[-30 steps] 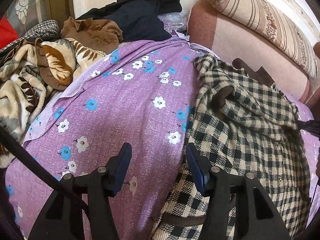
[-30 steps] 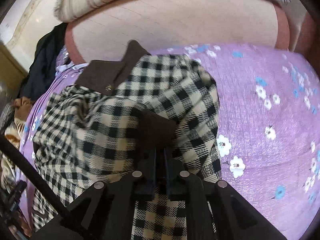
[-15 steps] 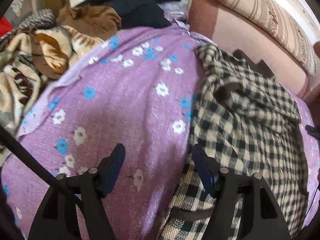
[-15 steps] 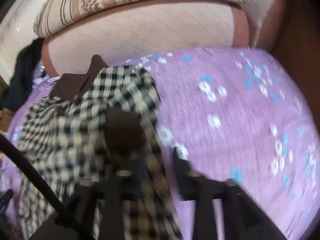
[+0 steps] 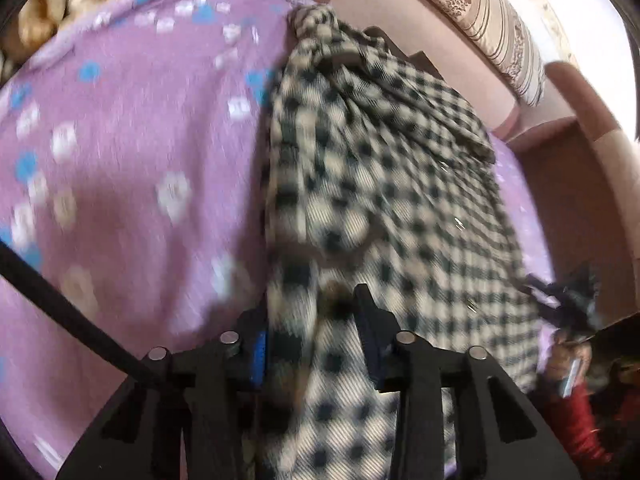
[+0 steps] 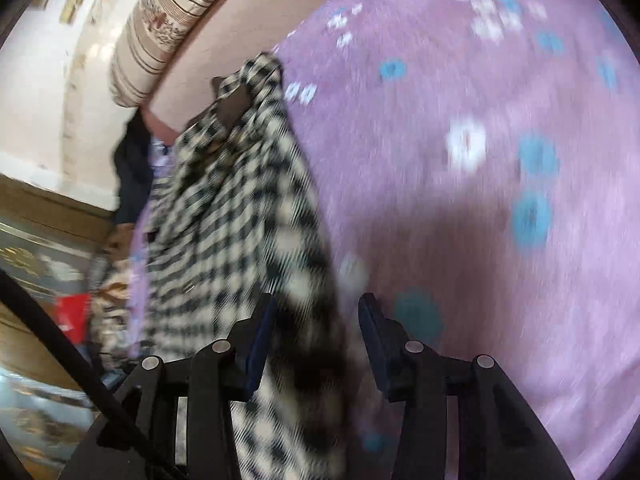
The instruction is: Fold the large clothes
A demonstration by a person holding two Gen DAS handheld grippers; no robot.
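A black-and-cream checked shirt point(image 5: 392, 184) with a brown collar lies lengthwise on the purple flowered bedsheet point(image 5: 132, 152). My left gripper point(image 5: 310, 320) is open, with the shirt's near left edge between its fingers. My right gripper point(image 6: 316, 320) is open too, with the shirt's point(image 6: 232, 216) near right edge running between its fingers. The other gripper point(image 5: 568, 304) shows at the right in the left wrist view. Both views are blurred by motion.
A pink headboard cushion point(image 5: 420, 36) and a striped pillow point(image 5: 492, 28) lie beyond the shirt. A brown-and-cream blanket point(image 5: 44, 12) is piled at the far left. Dark clothes point(image 6: 132, 168) lie at the bed's far corner. A red item point(image 6: 72, 316) sits off the bed.
The right gripper has let go of the brown collar, opened and pulled back to the shirt's near edge. The left gripper has moved right onto the shirt's edge, still open.
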